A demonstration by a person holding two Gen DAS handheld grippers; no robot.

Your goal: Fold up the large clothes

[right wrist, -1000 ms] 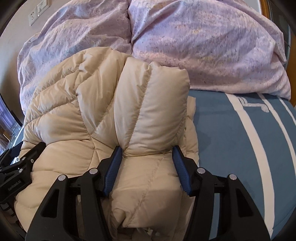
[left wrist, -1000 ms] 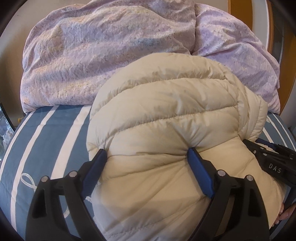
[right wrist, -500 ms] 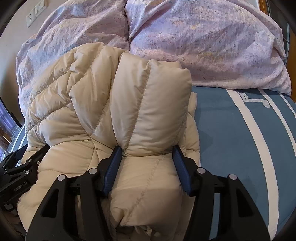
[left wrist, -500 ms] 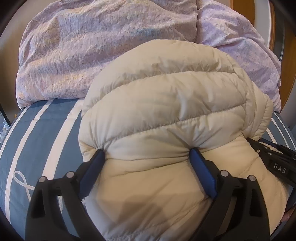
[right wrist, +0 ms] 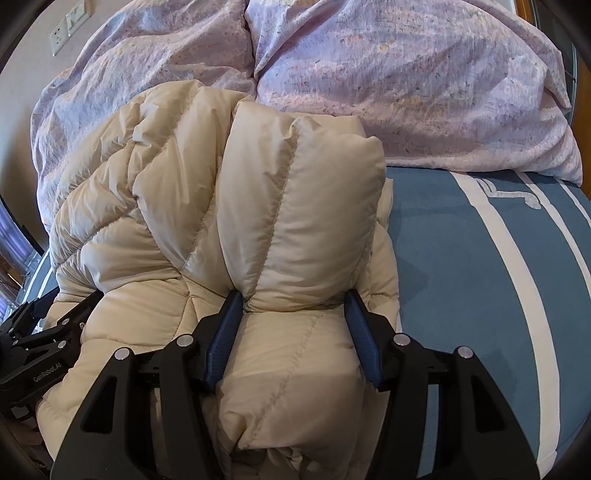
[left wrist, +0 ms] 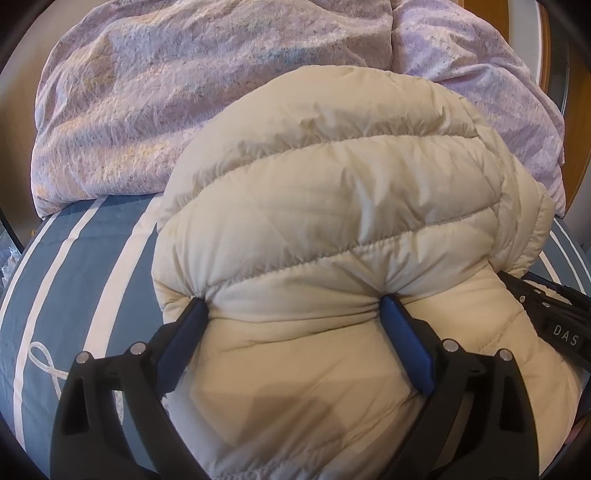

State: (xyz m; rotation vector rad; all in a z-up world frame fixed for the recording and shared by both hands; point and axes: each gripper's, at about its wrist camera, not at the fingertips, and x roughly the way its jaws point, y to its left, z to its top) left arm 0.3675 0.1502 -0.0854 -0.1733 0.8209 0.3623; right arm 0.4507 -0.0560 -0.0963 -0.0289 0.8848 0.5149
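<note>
A cream quilted down jacket (left wrist: pixel 332 229) lay bunched in a thick fold on a bed, over a blue bedsheet (left wrist: pixel 85 266) with white stripes and a white looped ribbon motif. Behind it a lilac patterned duvet (left wrist: pixel 184 92) was heaped against the head of the bed.

In the left wrist view the left gripper (left wrist: pixel 293 308) straddled a broad roll of the jacket. Its blue fingers (left wrist: pixel 404 343) stood wide apart and had just been opening, yet the padding still bulged out between them and puckered where each pad pressed into it, so they were clamped on the jacket. At the right edge of that view the black body of the other tool bore white letters reading "DAS".

In the right wrist view the right gripper (right wrist: pixel 293 306) had its blue fingers (right wrist: pixel 223 332) closed on a narrower folded section of the jacket (right wrist: pixel 288 206), which stood up above them, the quilting pinched at both pads. The striped bedsheet (right wrist: pixel 461 266) lay bare to the right, and the duvet (right wrist: pixel 406 81) rose behind. At the lower left the left gripper (right wrist: pixel 40 350) showed as a black frame with the partly readable label "GenRobot.AI". A white wall socket plate (right wrist: pixel 68 29) sat in the upper left corner.
</note>
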